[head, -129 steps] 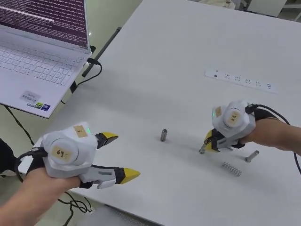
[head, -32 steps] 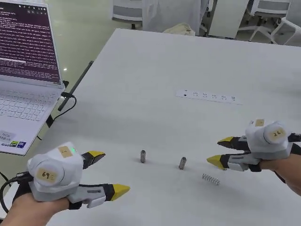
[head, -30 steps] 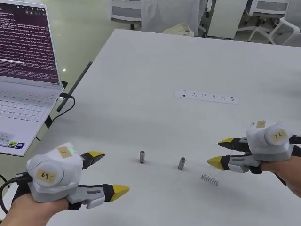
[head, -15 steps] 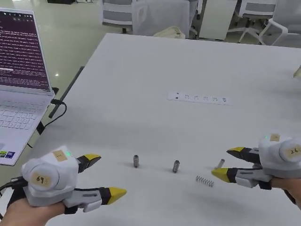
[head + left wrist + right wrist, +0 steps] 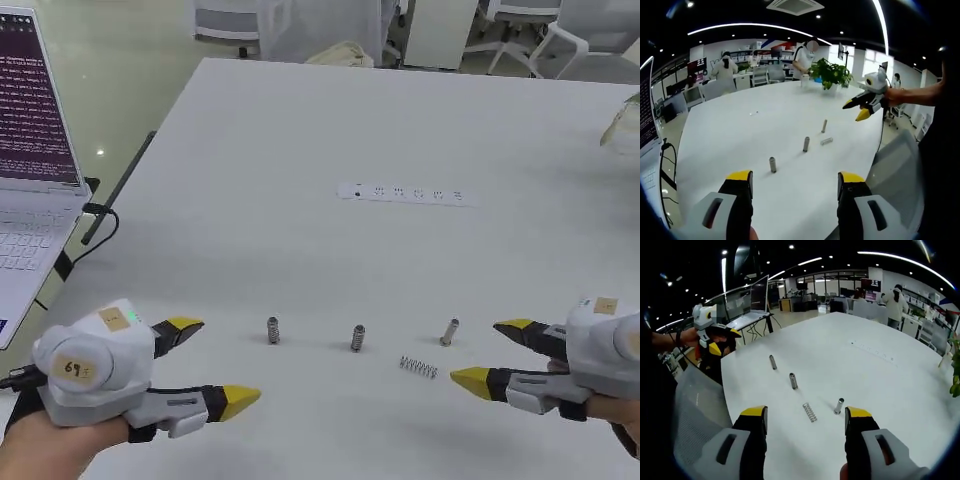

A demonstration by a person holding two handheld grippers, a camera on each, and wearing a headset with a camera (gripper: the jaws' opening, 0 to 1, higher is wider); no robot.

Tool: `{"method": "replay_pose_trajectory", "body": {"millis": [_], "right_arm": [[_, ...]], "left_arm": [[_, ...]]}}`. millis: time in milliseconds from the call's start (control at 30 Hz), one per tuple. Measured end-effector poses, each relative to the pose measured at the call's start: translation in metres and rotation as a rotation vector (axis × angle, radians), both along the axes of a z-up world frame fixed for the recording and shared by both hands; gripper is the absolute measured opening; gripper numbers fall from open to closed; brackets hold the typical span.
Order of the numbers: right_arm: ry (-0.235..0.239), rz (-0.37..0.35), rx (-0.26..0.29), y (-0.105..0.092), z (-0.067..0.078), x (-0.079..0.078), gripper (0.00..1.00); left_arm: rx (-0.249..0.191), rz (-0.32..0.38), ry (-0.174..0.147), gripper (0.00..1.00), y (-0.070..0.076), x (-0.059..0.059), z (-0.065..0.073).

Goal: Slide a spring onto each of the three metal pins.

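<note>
Left tongs [image 5: 215, 361]: apart, empty.
Right tongs [image 5: 488, 351]: apart, empty, body cut off at edge.
Bare pin [image 5: 450, 331]: upright on table [image 5: 300, 130].
Spring [image 5: 419, 367]: flat, just beside it.
Left pin [image 5: 273, 330], middle pin [image 5: 358, 338]: springs on, tiny.

Three upright pins [image 5: 358, 338] stand in a row between left gripper [image 5: 220, 360] and right gripper [image 5: 483, 350]; a loose spring [image 5: 418, 367] lies flat just on the near side of the rightmost one. Tabletop [image 5: 300, 250] is bare from that row back to the power strip [image 5: 405, 192], so there's free passage from either side. Laptop [image 5: 30, 150] sits well off at the left edge.
</note>
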State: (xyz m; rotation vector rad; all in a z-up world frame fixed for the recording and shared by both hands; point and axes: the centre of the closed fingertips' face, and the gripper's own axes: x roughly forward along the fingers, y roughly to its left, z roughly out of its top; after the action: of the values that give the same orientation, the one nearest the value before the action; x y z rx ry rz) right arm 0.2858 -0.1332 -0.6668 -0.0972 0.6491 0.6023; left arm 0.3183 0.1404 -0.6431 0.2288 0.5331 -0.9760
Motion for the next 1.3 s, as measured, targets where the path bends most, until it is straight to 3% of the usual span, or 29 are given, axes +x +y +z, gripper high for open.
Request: {"method": "replay_pose_trajectory", "body": {"millis": [233,667,1300], "right_arm": [[0.014,-0.016,0.002,-0.001,-0.006,-0.013,0.67],[0.006,-0.066,0.038,-0.005,-0.001,-0.025,0.69],[0.033,-0.089,0.054,-0.005,-0.006,-0.043,0.72]], "left_arm": [[0.001,0.002,0.001,0.65,-0.001,0.002,0.0],[0.006,0.013,0.0,0.65,0.001,0.0,0.002],[0.031,-0.148,0.002,0.65,-0.054,-0.016,-0.003]]}}
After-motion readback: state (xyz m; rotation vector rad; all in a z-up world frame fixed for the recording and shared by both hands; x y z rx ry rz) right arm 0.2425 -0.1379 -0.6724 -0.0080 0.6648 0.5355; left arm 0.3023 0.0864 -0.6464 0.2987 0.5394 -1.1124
